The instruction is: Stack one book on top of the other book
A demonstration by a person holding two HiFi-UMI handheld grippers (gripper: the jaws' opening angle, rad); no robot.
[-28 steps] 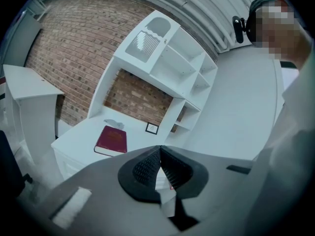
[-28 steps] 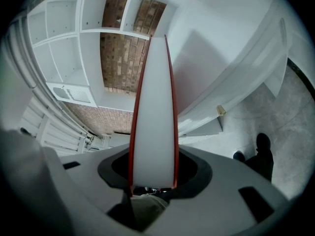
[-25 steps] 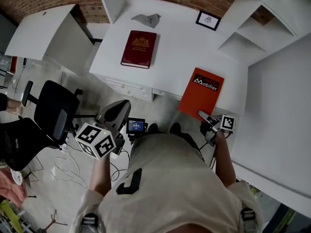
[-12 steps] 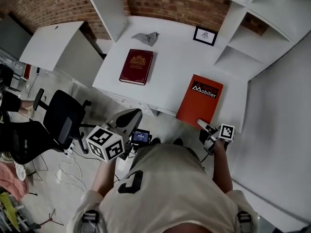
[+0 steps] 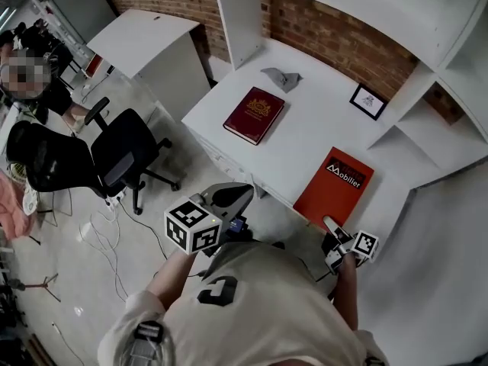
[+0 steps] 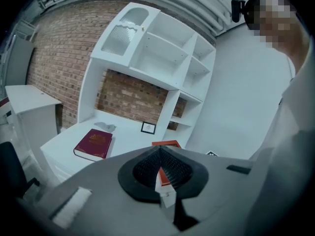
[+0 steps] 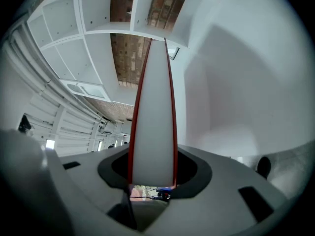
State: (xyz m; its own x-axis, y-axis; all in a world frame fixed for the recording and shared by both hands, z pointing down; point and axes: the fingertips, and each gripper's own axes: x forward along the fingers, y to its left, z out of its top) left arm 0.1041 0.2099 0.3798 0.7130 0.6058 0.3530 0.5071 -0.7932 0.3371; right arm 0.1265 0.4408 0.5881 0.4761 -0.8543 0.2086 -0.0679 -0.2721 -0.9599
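a person stands at a white table (image 5: 305, 139) with a gripper in each hand, seen from overhead. the right gripper (image 5: 329, 227), at the lower right of the frame, has its fingers clamped on the near end of the orange-red book (image 5: 334, 191). in the right gripper view the right gripper (image 7: 152, 173) shows that book (image 7: 152, 112) edge-on. its white page block and red covers rise up the middle of the frame, filling the gap between the fingers. the book lies at the table's near right corner, and whether its gripped end is raised off the table is hard to judge from above. the right forearm reaches forward from the torso, low in the frame.

the left gripper (image 5: 242, 193) hangs off the table's near edge, in the lower middle of the frame, touching nothing, with the bare left forearm bent behind it. in the left gripper view its fingers are together with nothing between them, and the left gripper (image 6: 159, 151) points toward the table.

the maroon book (image 5: 255, 114) lies flat at the table's far left, well apart from the orange-red one. it sits at the left of the left gripper view (image 6: 94, 143), where the gripper body covers most of the orange-red book (image 6: 166, 143). a small framed picture (image 5: 367, 101) stands at the back.
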